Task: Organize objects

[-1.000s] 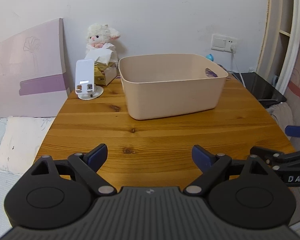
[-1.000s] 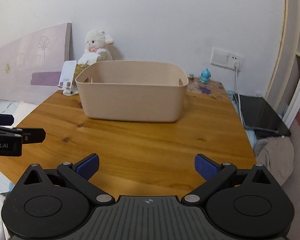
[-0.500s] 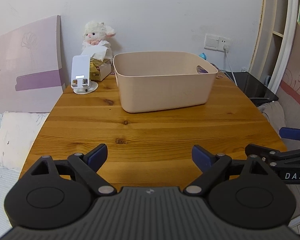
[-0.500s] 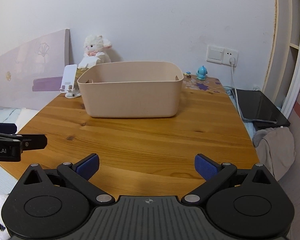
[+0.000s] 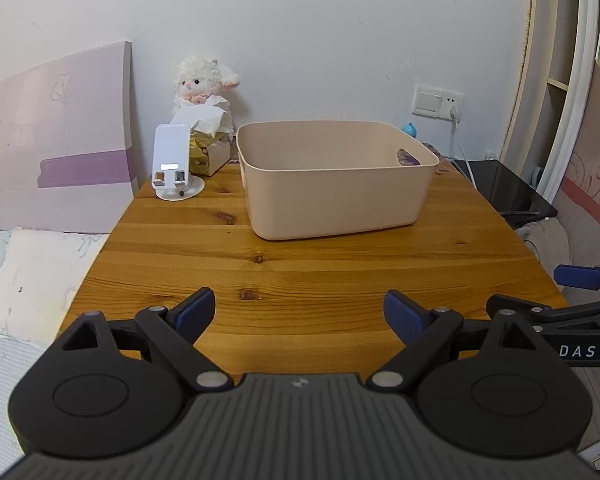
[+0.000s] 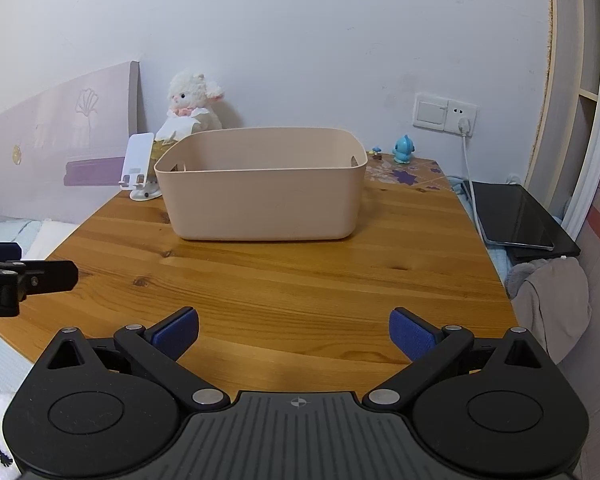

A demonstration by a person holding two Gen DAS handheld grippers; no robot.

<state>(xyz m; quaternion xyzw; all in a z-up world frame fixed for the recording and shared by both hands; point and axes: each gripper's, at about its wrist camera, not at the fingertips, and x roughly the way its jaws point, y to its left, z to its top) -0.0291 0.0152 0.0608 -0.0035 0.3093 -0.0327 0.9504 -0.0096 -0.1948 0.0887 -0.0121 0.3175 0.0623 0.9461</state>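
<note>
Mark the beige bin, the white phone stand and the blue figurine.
beige bin [image 6: 260,200]: right wrist view, front wall.
white phone stand [image 5: 172,156]: left wrist view, back plate.
blue figurine [image 6: 404,150]: right wrist view, body.

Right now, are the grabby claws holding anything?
No. The left gripper and right gripper are both open and empty above the table.

The left gripper [image 5: 299,312] and the right gripper [image 6: 294,330] are held level and side by side, pointing forward. Both have their jaws spread wide with nothing between the blue pads [image 5: 196,312].
</note>
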